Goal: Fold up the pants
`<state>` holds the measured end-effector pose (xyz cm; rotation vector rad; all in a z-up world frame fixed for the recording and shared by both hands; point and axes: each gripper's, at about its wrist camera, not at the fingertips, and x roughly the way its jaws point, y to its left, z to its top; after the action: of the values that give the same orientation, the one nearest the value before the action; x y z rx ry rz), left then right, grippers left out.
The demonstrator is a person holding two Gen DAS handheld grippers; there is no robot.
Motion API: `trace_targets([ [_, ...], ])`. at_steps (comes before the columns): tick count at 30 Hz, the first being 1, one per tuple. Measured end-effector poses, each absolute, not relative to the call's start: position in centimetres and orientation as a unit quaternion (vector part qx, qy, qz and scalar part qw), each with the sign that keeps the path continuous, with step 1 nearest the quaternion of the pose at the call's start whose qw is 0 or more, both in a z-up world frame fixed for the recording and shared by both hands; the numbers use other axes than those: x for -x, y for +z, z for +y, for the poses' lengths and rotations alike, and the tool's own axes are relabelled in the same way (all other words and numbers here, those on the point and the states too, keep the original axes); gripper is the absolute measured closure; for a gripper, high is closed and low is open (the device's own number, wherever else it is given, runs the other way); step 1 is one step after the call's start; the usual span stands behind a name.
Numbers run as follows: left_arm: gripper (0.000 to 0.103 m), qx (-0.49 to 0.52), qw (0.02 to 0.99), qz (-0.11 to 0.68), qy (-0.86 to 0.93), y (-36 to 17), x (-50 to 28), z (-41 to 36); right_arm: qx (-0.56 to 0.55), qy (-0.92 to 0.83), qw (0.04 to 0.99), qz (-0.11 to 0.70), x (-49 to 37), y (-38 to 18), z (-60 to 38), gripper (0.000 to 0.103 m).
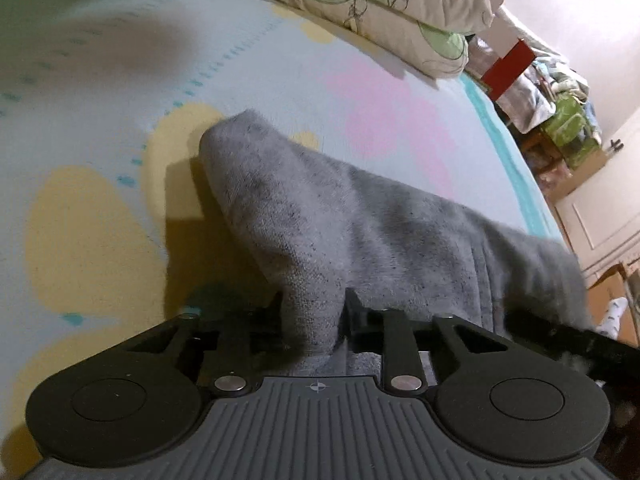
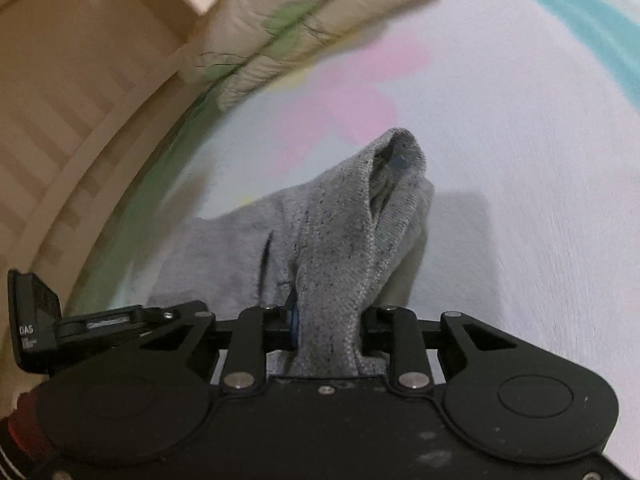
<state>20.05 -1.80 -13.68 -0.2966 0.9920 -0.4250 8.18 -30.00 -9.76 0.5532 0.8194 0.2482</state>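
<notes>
The grey knit pants (image 1: 320, 216) hang lifted over the bed. My left gripper (image 1: 313, 312) is shut on a bunched corner of the fabric, which rises in a peak ahead of the fingers and drapes away to the right. My right gripper (image 2: 329, 328) is shut on another bunched end of the grey pants (image 2: 344, 240), with a seamed edge running down between the fingers. The other gripper shows at the left edge of the right wrist view (image 2: 60, 320). The held cloth hides the fingertips in both views.
The bed sheet (image 1: 100, 80) is pale blue with yellow and pink patches and a teal border. Two floral pillows (image 1: 380, 4) lie at the head of the bed. A cluttered shelf and boxes (image 1: 560, 120) stand past the bed's right edge. A wooden headboard (image 2: 60, 100) shows in the right wrist view.
</notes>
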Motion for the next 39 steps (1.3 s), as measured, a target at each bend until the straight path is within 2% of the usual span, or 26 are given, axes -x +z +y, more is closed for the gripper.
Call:
trace_targets([
  [7, 0.081, 0.139, 0.876, 0.421, -0.189, -9.0, -20.3, 1.3, -0.208, 0.166, 0.9, 0.346, -9.2, -2.0, -25.7, 0.077],
  [12, 0.081, 0.146, 0.887, 0.406, -0.165, -6.1, -23.2, 6.4, -0.211, 0.198, 0.898, 0.332, -12.5, 0.2, -22.3, 0.077],
  [17, 0.08, 0.116, 0.891, 0.415, -0.145, -6.0, -25.7, 9.2, -0.245, 0.216, 0.879, 0.347, -17.8, -1.2, -18.3, 0.077],
  [22, 0.076, 0.1, 0.867, 0.474, -0.112, -10.3, -27.5, 11.0, -0.235, 0.202, 0.869, 0.385, -22.7, -5.3, -15.8, 0.076],
  [23, 0.076, 0.086, 0.865, 0.486, -0.093, -11.2, -27.5, 11.3, -0.223, 0.191, 0.87, 0.396, -23.1, -5.9, -14.9, 0.075],
  [25, 0.064, 0.085, 0.857, 0.502, -0.085, -13.0, -27.7, 12.0, -0.195, 0.149, 0.867, 0.435, -24.3, -8.9, -14.9, 0.07],
  [26, 0.062, 0.1, 0.857, 0.498, -0.086, -13.4, -27.5, 12.3, -0.19, 0.13, 0.864, 0.448, -24.4, -10.1, -15.3, 0.063],
  [27, 0.062, 0.11, 0.858, 0.494, -0.087, -13.3, -27.2, 12.5, -0.201, 0.125, 0.86, 0.452, -24.6, -11.1, -15.9, 0.058],
  [30, 0.062, 0.098, 0.864, 0.489, -0.07, -12.2, -26.8, 11.9, -0.239, 0.122, 0.856, 0.442, -24.4, -11.5, -17.4, 0.056],
  [34, 0.063, 0.102, 0.888, 0.446, -0.048, -9.4, -24.3, 10.5, -0.178, 0.099, 0.89, 0.407, -22.6, -8.9, -17.0, 0.051],
  [37, 0.059, 0.124, 0.891, 0.432, -0.062, -8.8, -22.1, 9.1, -0.147, 0.109, 0.918, 0.351, -19.2, -5.8, -16.4, 0.051],
  [38, 0.057, 0.125, 0.89, 0.433, -0.064, -9.0, -21.2, 8.1, -0.135, 0.116, 0.924, 0.338, -18.1, -5.1, -15.7, 0.056],
  [39, 0.056, 0.126, 0.889, 0.435, -0.062, -9.4, -20.5, 7.3, -0.117, 0.124, 0.929, 0.329, -16.9, -4.7, -15.1, 0.068],
])
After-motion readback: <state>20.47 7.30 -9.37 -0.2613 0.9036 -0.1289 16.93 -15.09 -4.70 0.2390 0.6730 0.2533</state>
